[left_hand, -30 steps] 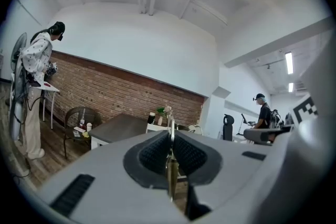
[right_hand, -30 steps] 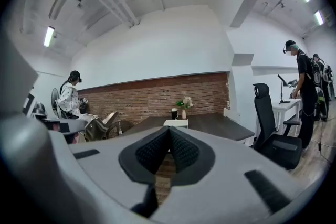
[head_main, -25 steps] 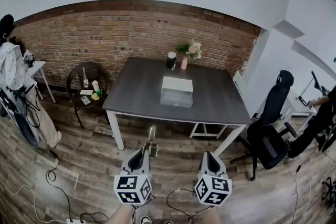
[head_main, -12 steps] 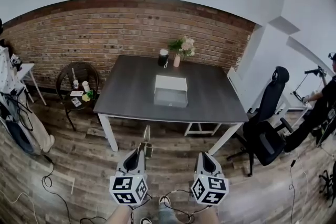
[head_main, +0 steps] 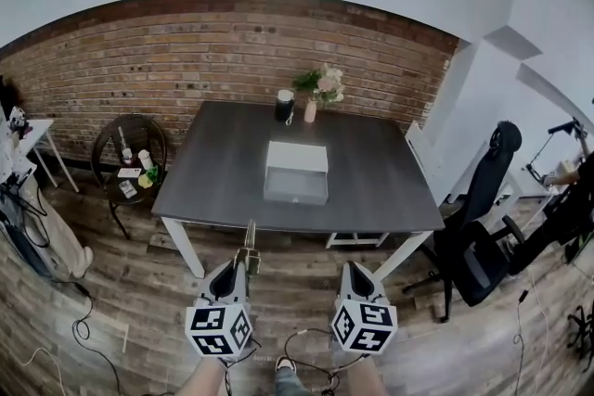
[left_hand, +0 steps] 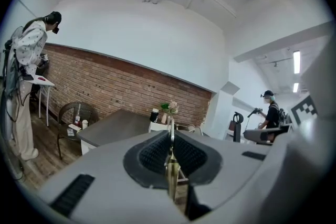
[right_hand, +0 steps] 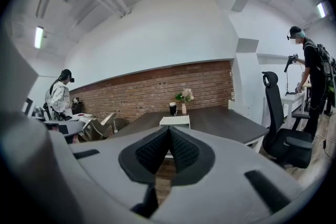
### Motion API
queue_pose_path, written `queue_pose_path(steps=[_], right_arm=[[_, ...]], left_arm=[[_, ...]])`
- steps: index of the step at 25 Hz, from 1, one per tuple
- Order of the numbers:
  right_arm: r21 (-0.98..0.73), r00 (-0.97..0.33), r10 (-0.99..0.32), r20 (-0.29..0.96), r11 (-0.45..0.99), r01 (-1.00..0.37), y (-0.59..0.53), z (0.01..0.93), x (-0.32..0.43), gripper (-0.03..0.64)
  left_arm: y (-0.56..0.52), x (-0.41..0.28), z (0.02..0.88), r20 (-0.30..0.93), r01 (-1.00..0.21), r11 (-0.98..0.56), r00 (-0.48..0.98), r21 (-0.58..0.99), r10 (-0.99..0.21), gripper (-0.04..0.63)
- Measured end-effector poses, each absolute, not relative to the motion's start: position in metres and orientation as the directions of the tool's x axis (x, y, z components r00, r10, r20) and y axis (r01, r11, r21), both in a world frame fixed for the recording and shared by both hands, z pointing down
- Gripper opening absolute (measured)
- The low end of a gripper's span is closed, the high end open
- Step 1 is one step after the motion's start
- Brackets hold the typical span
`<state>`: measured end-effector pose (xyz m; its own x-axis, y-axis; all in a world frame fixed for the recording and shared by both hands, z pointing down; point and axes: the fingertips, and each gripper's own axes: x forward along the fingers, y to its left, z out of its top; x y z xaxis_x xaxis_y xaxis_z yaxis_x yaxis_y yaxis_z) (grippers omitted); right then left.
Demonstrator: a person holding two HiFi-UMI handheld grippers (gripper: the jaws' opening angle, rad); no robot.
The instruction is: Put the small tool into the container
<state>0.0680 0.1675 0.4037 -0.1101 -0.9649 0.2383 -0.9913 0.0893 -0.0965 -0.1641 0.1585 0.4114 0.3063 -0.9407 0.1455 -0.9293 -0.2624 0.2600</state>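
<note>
Both grippers low, side by side over the wood floor [head_main: 139,292], aimed at the tabletop [head_main: 380,185] ahead. Left gripper [head_main: 243,262] clamped on the small tool [head_main: 249,236], a thin brassy rod jutting past its tips. Right gripper [head_main: 355,269] closed, empty. White container [head_main: 296,172] mid-tabletop, well apart from the tool. Left gripper view shows the rod's gripped shank; head view only its far end.

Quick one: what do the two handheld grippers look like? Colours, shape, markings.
The left gripper and right gripper match. Each has a grey plastic body tapering toward the jaws, black ribbed pads set in a dark recess, and a white cube with black square markers at the rear. No sleeves in view.
</note>
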Motion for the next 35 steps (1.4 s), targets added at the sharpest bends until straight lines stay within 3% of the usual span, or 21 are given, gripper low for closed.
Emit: queue_pose_path(steps=[16,35], right_arm=[[-0.143,-0.154,-0.951,0.267,0.119,-0.983,0.031,0.415,0.155,0.003],[-0.162,-0.17,-0.938,0.303,0.125,-0.979,-0.092,0.445,0.145,0.003]], left_arm=[[0.036,-0.086,0.411,0.172,-0.946,-0.219,0.264,0.24,-0.949,0.02],[-0.09,-0.087,0.438,0.193,-0.941,-0.236,0.286,0.244,-0.939,0.02]])
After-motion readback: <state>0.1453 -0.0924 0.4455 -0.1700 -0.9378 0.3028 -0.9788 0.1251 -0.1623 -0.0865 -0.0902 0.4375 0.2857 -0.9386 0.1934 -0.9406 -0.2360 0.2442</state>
